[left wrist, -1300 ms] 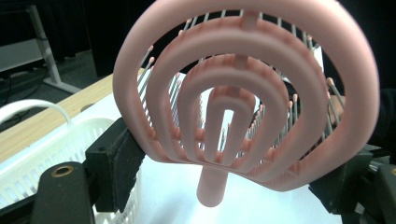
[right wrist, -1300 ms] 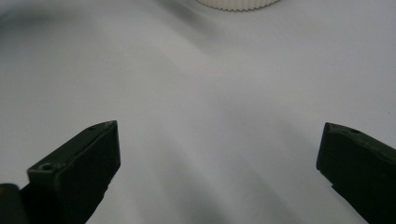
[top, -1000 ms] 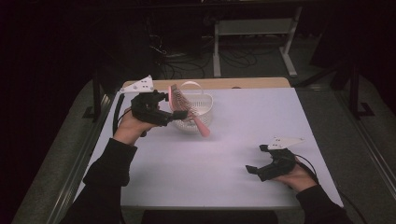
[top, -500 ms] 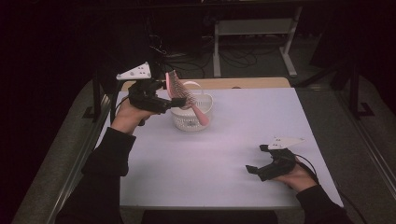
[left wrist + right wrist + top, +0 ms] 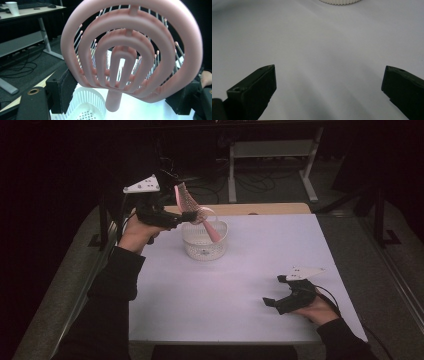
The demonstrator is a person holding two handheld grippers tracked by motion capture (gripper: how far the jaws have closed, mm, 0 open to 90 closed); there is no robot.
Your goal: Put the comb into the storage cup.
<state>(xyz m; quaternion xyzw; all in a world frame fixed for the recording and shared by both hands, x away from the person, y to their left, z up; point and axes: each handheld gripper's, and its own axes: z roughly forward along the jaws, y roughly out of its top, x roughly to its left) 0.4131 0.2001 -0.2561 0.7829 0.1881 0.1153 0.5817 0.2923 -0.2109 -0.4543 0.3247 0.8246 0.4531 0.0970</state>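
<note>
A pink vented hairbrush [image 5: 184, 200] hangs tilted over a white slotted basket [image 5: 202, 247] at the table's back left, its handle pointing down toward the basket's rim. My left gripper [image 5: 192, 215] is shut on the lower part of the brush head. In the left gripper view the brush [image 5: 130, 50] spans the space between the black jaws of my left gripper [image 5: 121, 93], with the basket [image 5: 85, 107] below. My right gripper [image 5: 270, 302] rests low at the table's front right, open, holding nothing. The right gripper view shows my right gripper [image 5: 328, 85] with its jaws wide apart over bare white table.
The white tabletop [image 5: 240, 285] has a wooden strip along its far edge. Beyond it stand a dark floor with cables and a metal stand [image 5: 270, 165]. The basket's rim [image 5: 340, 2] shows far off in the right gripper view.
My left gripper has lifted the brush higher and drawn it back toward the left; the handle now hangs over the basket. The right gripper has stayed put.
</note>
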